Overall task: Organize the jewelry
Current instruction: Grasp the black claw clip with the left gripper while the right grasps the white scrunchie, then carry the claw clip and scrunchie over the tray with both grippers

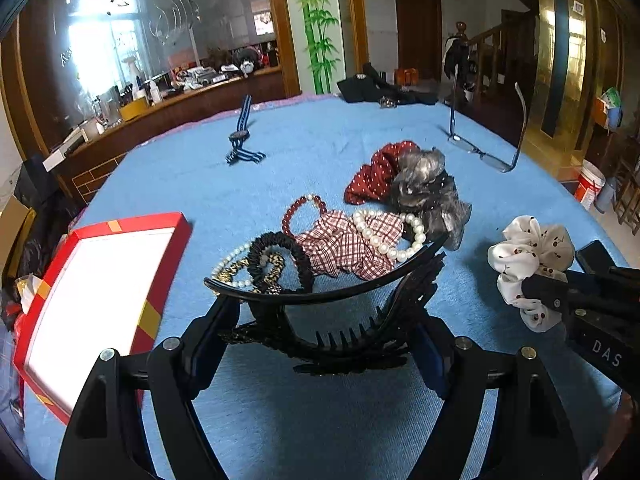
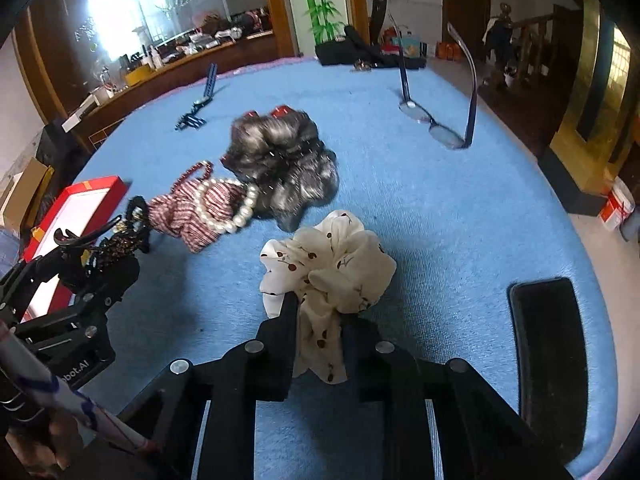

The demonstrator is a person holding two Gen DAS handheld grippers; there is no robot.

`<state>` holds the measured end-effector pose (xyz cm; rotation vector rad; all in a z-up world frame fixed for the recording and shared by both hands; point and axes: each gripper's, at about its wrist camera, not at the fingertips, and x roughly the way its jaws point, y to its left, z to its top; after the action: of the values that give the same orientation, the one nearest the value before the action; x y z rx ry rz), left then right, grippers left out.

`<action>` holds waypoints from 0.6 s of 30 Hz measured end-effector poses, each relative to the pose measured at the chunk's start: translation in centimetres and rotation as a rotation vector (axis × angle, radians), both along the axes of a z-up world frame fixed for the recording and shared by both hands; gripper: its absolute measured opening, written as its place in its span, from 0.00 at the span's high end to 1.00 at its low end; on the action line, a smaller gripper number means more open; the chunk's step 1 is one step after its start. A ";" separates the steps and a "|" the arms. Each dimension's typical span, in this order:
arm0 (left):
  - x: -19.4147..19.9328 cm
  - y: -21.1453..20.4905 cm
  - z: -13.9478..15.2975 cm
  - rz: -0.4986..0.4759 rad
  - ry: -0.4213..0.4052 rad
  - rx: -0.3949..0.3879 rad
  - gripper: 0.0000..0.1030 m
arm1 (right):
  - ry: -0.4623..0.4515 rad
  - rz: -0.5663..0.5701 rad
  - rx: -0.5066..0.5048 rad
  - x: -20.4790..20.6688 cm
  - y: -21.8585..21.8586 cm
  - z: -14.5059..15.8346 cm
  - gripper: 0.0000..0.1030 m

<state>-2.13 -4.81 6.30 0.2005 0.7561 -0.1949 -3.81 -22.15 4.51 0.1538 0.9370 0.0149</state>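
Note:
My left gripper (image 1: 324, 320) is shut on a black hair claw clip (image 1: 320, 296), held crosswise between its fingers a little above the blue cloth; its shadow lies below. In the right wrist view that gripper (image 2: 86, 258) and clip (image 2: 116, 240) show at the left edge. My right gripper (image 2: 322, 316) is shut on a white cherry-print scrunchie (image 2: 332, 264), pinching its near folds. From the left wrist view it (image 1: 560, 296) sits at the right with the scrunchie (image 1: 532, 256). A red box (image 1: 168, 276) with a white inside lies left of the left gripper.
A pile lies mid-table: pearl bracelet (image 1: 384, 240), red bead bracelet (image 1: 292, 210), plaid scrunchie (image 1: 340, 244), black scrunchie (image 1: 296, 252), grey scrunchie (image 1: 428, 184), red dotted scrunchie (image 1: 376, 176). Glasses (image 1: 484, 152) and a striped-strap watch (image 1: 240, 136) lie farther back. A black phone (image 2: 548, 360) lies near right.

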 end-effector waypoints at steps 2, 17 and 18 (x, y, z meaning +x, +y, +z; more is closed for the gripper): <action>-0.3 0.2 0.4 0.002 -0.013 -0.001 0.23 | -0.014 0.005 -0.009 -0.3 0.4 0.6 0.79; -2.5 3.5 2.1 0.044 -0.059 -0.037 0.23 | -0.060 0.056 -0.041 -1.6 4.2 3.0 0.79; -2.6 3.9 2.2 0.048 -0.061 -0.041 0.23 | -0.060 0.061 -0.043 -1.6 4.5 3.1 0.79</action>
<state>-4.76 -0.96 8.51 0.1482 0.6955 -0.1577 -5.42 -17.65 7.65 0.0840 0.8810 0.0554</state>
